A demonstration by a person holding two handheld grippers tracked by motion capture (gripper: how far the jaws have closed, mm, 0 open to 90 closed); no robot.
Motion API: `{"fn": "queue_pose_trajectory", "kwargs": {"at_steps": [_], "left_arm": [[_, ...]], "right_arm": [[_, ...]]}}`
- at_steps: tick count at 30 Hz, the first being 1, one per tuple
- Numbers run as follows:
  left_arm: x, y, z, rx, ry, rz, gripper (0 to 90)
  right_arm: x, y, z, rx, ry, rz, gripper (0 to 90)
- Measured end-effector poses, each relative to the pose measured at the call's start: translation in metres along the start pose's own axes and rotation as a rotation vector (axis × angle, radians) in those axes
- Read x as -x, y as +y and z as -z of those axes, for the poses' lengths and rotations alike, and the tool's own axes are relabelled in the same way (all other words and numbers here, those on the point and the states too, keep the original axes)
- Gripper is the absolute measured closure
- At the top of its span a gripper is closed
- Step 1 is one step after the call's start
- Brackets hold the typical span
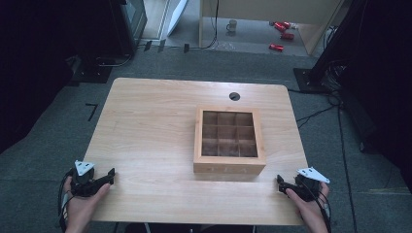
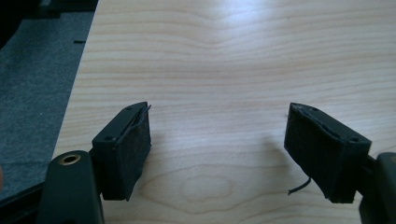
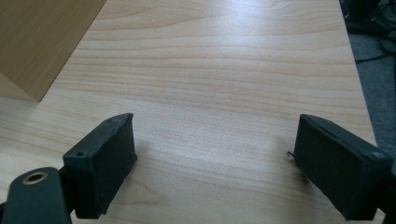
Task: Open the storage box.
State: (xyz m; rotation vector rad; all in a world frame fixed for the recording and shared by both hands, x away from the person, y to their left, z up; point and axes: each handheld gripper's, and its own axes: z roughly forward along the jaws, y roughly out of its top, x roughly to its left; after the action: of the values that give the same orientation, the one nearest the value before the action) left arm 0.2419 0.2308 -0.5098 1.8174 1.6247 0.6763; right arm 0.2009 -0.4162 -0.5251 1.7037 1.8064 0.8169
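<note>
No brand, label or writing can be read on any item.

Left gripper [image 1: 111,175]: fingers [image 2: 128,149] spread wide, nothing between them, only bare bench [image 1: 145,126] surface beneath. They hold nothing and touch nothing.

Right gripper [image 1: 280,181]: fingers [image 3: 105,163] likewise spread wide over bare wood, holding nothing. In the right gripper view a corner of the wooden box [image 1: 229,141] shows at the upper left, apart from the fingers.

Pose: the left hand [image 1: 82,204] grips its tool at the near left corner of the bench, fingers pointing inward along the near edge. The right hand [image 1: 311,206] sits at the near right corner, fingers pointing inward and slightly forward.

The wooden box, divided into nine open compartments, rests right of centre on the bench, its near wall close to the near edge, well apart from the left gripper and nearer the right.
</note>
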Motion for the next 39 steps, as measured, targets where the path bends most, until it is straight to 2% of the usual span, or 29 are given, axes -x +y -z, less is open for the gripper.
{"fn": "queue_pose_trajectory", "kwargs": {"at_steps": [3, 4, 5, 6, 7, 8, 9, 10, 11, 12, 13, 14, 15, 16, 17, 19, 20, 21, 22, 24, 29, 30, 31, 33, 34, 35, 36, 39], "left_arm": [[0.007, 0.003, 0.0, 0.01, -0.017, -0.006, 23.5], [0.016, 0.006, 0.001, 0.02, -0.038, -0.023, 23.5], [0.016, 0.006, 0.001, 0.02, -0.038, -0.023, 23.5], [0.028, 0.01, 0.001, 0.032, -0.062, -0.036, 23.5], [0.028, 0.01, 0.001, 0.032, -0.062, -0.036, 23.5], [0.04, 0.013, 0.001, 0.041, -0.083, -0.055, 23.5], [0.04, 0.013, 0.001, 0.041, -0.083, -0.055, 23.6], [0.053, 0.017, 0.0, 0.043, -0.113, -0.071, 23.6], [0.059, 0.019, 0.0, 0.044, -0.129, -0.078, 23.6], [0.059, 0.019, 0.0, 0.044, -0.129, -0.078, 23.6], [0.066, 0.021, -0.001, 0.045, -0.14, -0.086, 23.6], [0.078, 0.025, -0.002, 0.049, -0.166, -0.096, 23.6], [0.078, 0.025, -0.002, 0.049, -0.166, -0.096, 23.6], [0.091, 0.029, -0.001, 0.055, -0.185, -0.117, 23.6], [0.091, 0.029, -0.001, 0.055, -0.185, -0.117, 23.6], [0.102, 0.032, -0.002, 0.06, -0.202, -0.135, 23.7], [0.113, 0.035, -0.004, 0.06, -0.22, -0.147, 23.8], [0.113, 0.035, -0.004, 0.06, -0.22, -0.147, 23.8], [0.123, 0.038, -0.006, 0.06, -0.241, -0.15, 23.8], [0.127, 0.04, -0.007, 0.059, -0.25, -0.153, 24.0], [0.157, 0.049, -0.012, 0.065, -0.304, -0.163, 24.5], [0.17, 0.052, -0.011, 0.072, -0.333, -0.179, 24.6], [0.17, 0.052, -0.011, 0.072, -0.333, -0.179, 24.6], [0.18, 0.053, -0.009, 0.079, -0.355, -0.2, 24.6], [0.188, 0.051, -0.008, 0.08, -0.374, -0.227, 24.6], [0.188, 0.051, -0.008, 0.08, -0.374, -0.227, 24.7], [0.191, 0.049, -0.008, 0.075, -0.381, -0.243, 24.7], [0.199, 0.045, -0.008, 0.066, -0.418, -0.243, 25.0]], "right_arm": [[0.0, 0.0, 0.0, 0.001, 0.001, 0.006, 12.1], [0.0, 0.0, -0.001, 0.001, 0.003, 0.008, 12.0], [0.0, 0.0, -0.001, 0.001, 0.003, 0.008, 12.0], [0.0, 0.0, 0.0, 0.0, 0.002, 0.006, 12.0], [0.0, 0.0, 0.0, 0.0, 0.002, 0.006, 12.0], [0.0, 0.0, -0.001, 0.001, 0.005, 0.01, 12.0], [0.0, 0.0, -0.001, 0.001, 0.005, 0.01, 12.0], [0.0, 0.0, 0.0, -0.001, 0.005, 0.008, 12.1], [0.0, 0.0, 0.0, 0.0, 0.006, 0.008, 12.1], [0.0, 0.0, 0.0, 0.0, 0.006, 0.009, 12.0], [0.0, 0.0, 0.0, 0.0, 0.006, 0.009, 12.0], [0.0, 0.0, 0.0, -0.001, 0.007, 0.009, 12.0], [0.0, 0.0, 0.0, -0.001, 0.007, 0.009, 12.0], [0.0, 0.0, 0.0, -0.001, 0.009, 0.01, 12.0], [0.0, 0.0, 0.0, -0.001, 0.009, 0.01, 12.0], [0.0, 0.0, 0.0, 0.0, 0.01, 0.014, 12.1], [0.0, 0.0, 0.0, 0.0, 0.01, 0.014, 12.0], [0.0, 0.0, 0.0, 0.0, 0.01, 0.014, 12.1], [0.0, 0.0, 0.0, 0.0, 0.01, 0.014, 12.1], [0.0, 0.0, 0.0, 0.0, 0.01, 0.014, 12.1], [0.0, 0.0, 0.0, 0.0, 0.01, 0.014, 12.1], [0.0, 0.0, 0.0, 0.0, 0.01, 0.014, 12.1], [0.0, 0.0, 0.0, 0.0, 0.01, 0.014, 12.1], [0.0, 0.0, 0.0, 0.0, 0.01, 0.014, 12.1], [0.0, 0.0, 0.0, 0.0, 0.012, 0.016, 12.1], [0.0, 0.0, 0.0, 0.0, 0.012, 0.016, 12.1], [0.0, 0.0, 0.0, 0.0, 0.013, 0.017, 12.1], [0.0, 0.0, -0.001, 0.0, 0.014, 0.017, 12.1]]}}
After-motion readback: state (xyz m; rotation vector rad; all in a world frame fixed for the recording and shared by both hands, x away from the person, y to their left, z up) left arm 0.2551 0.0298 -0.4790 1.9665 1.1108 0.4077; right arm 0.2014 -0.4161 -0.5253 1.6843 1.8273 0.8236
